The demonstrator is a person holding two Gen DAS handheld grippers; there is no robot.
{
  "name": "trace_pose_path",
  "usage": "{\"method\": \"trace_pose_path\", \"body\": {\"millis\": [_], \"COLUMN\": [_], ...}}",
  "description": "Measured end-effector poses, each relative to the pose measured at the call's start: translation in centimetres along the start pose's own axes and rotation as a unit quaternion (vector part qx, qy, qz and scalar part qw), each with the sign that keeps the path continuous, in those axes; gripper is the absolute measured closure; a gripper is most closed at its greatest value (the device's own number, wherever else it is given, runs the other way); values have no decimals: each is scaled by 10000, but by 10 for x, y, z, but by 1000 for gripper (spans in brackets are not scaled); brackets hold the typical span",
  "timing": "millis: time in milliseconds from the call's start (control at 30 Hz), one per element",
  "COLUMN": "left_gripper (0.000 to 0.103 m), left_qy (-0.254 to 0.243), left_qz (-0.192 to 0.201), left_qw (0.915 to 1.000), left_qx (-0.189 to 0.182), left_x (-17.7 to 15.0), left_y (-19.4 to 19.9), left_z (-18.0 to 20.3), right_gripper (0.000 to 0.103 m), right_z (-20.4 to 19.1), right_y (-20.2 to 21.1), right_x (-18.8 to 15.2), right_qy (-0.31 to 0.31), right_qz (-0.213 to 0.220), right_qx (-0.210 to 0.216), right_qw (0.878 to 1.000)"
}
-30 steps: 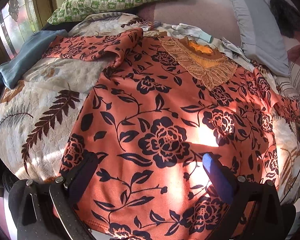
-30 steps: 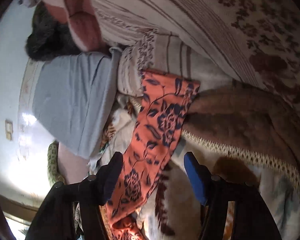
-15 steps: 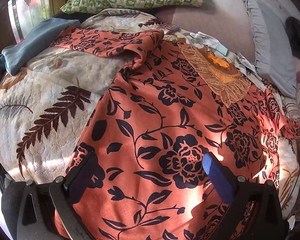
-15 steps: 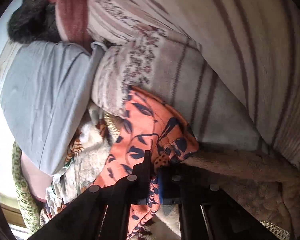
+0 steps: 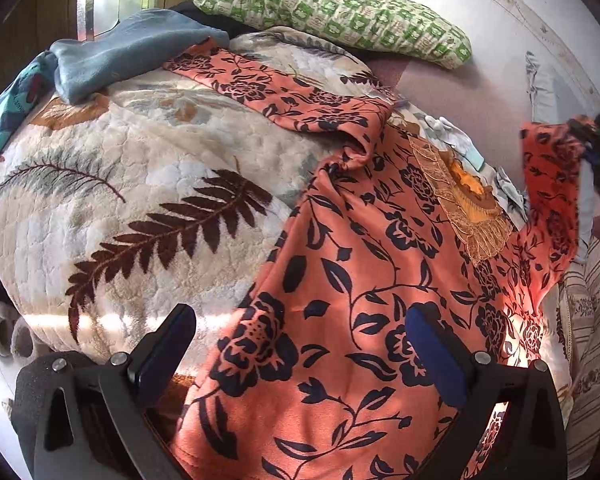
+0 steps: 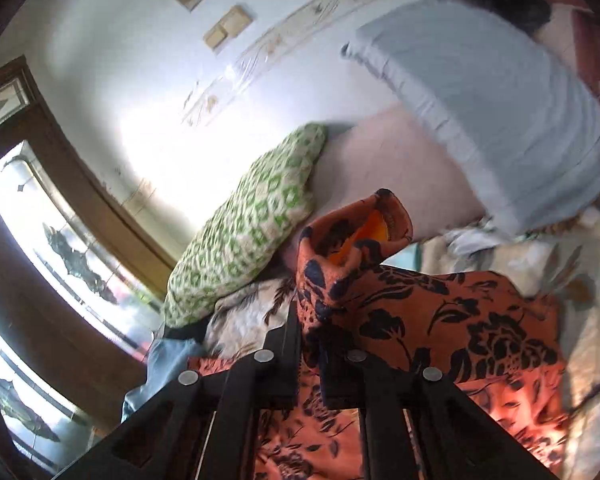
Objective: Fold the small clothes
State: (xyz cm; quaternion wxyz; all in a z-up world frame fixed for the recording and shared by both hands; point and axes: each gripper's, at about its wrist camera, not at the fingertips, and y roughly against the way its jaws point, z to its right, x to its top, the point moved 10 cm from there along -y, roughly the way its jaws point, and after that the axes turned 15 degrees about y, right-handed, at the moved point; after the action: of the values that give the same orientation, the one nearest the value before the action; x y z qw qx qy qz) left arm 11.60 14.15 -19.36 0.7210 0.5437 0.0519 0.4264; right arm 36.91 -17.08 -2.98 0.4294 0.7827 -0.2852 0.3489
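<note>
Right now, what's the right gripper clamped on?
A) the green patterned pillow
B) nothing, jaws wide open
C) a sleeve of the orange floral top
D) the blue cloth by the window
C: in the right wrist view the right gripper has its jaws pinched together on orange floral fabric, the sleeve bunching up past the tips; the left wrist view shows that sleeve lifted off the bed at the far right.

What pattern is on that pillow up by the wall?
The pillow has a green-and-cream checked pattern of little squares; the left wrist view shows it best.

Left gripper at 6 o'clock, jaws wide apart. Right gripper clamped on cloth, tilted.
</note>
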Motion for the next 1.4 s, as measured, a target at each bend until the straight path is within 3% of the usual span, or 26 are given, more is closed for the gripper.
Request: {"method": "trace_pose_path", "body": {"millis": [67,100,200,233,300,467,633,800,900,933,1000,1067,1100,1200,1267,1333,1400], "left_gripper": [0,0,0,0,0,0,0,0,0,0,0,0,0,0,0,0,0], "left_qy": [106,140,201,220,238,-179,-569,-481,-527,-771,-1535,-1875,-1859,-1470,-904,-62,1017], "left_qz": [-16,-20,42,39,-14,-65,-320,-616,-1149,-1202,-837,-930,-802,-468,-241,-90,10], "left_qw": [9999,9999,9997,9996,9996,9998,9969,9952,9917,9898,9842,9777,9784,9821,9855,9871,9803], "left_qx": [56,86,147,154,164,-35,-438,-595,-252,1,293,-169,-407,-1080,-1415,-1596,-1694], "left_x": [3,4,7,8,8,18,44,61,47,42,38,30,34,68,110,163,218], "left_y": [0,0,2,0,-6,-28,-69,-114,-163,-176,-168,-148,-132,-84,-63,-57,-67], "left_z": [-10,-14,-24,-25,-22,30,108,150,148,145,158,176,178,164,137,95,42], "right_gripper": [51,9,8,8,8,8,8,8,8,8,8,8,8,8,8,8,8], "right_z": [-41,-52,-67,-61,-40,68,160,191,195,195,193,189,189,188,187,186,184], "right_y": [-54,-77,-103,-96,-81,-22,9,12,11,10,8,7,6,7,6,6,5], "right_x": [-47,-80,-168,-193,-212,-192,-172,-194,-197,-198,-199,-199,-199,-200,-200,-200,-201], "right_qy": [182,257,44,-86,-340,-1090,-1675,-2051,-2113,-2091,-1993,-1887,-1857,-1848,-1808,-1733,-1616], "right_qz": [-640,-1093,-1938,-2029,-2012,-1451,-1187,-1153,-938,-924,-920,-943,-944,-940,-956,-963,-958], "right_qx": [464,542,831,904,805,-110,-756,-414,-197,-181,-183,-177,-159,-116,-116,-146,-183], "right_qw": [9967,9922,9775,9750,9756,9833,9758,9711,9727,9733,9754,9773,9779,9782,9788,9800,9820]}}
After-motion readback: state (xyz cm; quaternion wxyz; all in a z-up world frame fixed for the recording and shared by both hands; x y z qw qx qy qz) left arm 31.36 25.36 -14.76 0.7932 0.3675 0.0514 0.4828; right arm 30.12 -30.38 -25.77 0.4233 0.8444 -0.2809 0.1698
